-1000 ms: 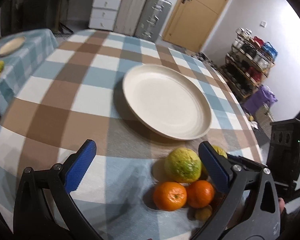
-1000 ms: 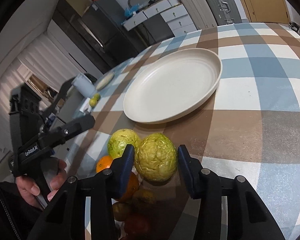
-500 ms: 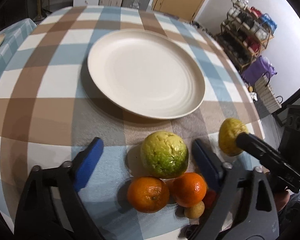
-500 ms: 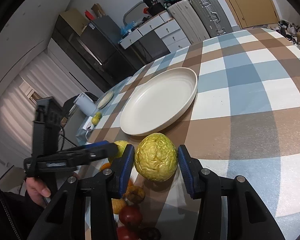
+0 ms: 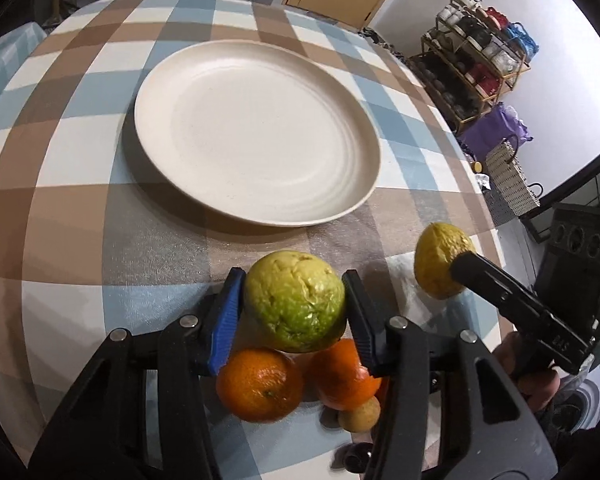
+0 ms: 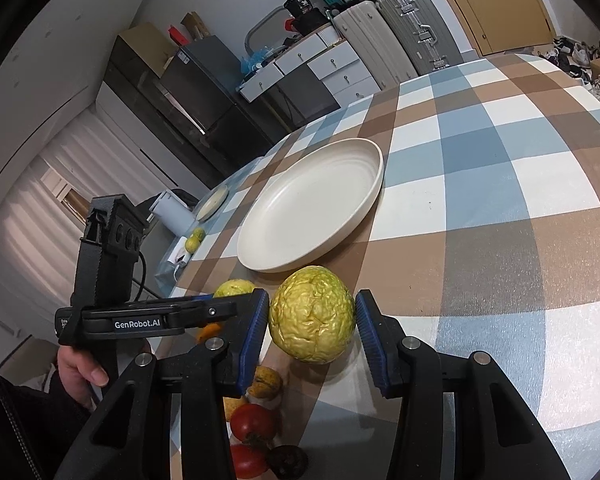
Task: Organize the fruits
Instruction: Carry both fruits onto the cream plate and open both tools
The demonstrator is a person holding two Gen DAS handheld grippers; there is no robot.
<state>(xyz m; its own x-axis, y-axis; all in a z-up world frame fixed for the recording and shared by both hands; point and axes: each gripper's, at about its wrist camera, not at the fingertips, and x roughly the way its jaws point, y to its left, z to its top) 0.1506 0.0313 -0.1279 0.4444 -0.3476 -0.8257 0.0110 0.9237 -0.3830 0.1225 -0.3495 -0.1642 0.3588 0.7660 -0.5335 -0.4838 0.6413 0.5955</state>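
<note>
Closing since a second ago, left gripper [image 5: 294, 308] jaws pinch green guava [image 5: 296, 300]; right gripper [image 6: 312, 326] grips yellow guava [image 6: 312, 320].

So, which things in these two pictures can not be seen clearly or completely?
- Dark fruit, left wrist view: cut off by the bottom edge and the left gripper's finger; kind unclear.
- Orange, right wrist view: mostly hidden behind the gripper fingers.
- Green-yellow guava, right wrist view: lower part hidden by the other gripper.
- Shelf items, left wrist view: too small to identify.
</note>
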